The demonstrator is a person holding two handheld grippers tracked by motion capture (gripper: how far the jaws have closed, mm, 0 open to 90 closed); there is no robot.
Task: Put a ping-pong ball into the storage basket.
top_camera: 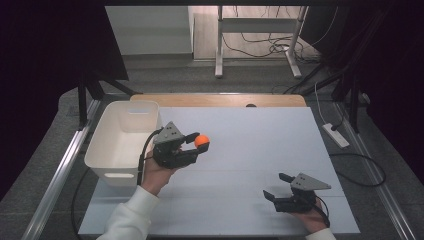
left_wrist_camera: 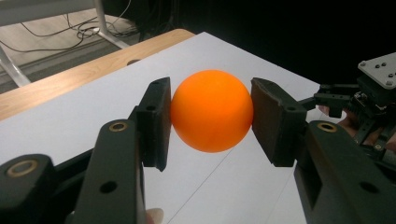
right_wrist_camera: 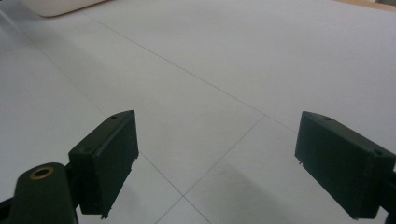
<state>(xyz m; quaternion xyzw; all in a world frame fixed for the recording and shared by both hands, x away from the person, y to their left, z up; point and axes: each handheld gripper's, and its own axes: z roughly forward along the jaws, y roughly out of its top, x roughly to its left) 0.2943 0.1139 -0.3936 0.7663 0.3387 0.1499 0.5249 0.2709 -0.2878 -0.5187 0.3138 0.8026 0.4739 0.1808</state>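
A: High view first, biggest things: what is laid out?

B: A wide white bench [top_camera: 250, 150] with a white bin [top_camera: 122, 142] at its left edge. The left gripper [top_camera: 196, 145] is held above the bench just right of the bin, clamped on an orange ball [top_camera: 202, 140]. The right gripper [top_camera: 276, 186] rests low near the front right, jaws spread wide and holding nothing.

A: How should the step in hand go?

B: My guess is the ball goes into the bin. Keep the squeeze steady, since a round ball can slip from flat pads. Carry it over the bin's rim, lower it inside, then let go.

A: And the ball up close?

B: In the left gripper view the ball [left_wrist_camera: 211, 111] is smooth, matte, plain orange, without markings. A black pad [left_wrist_camera: 156, 122] presses each side at its widest part. It hangs clear of the bench.
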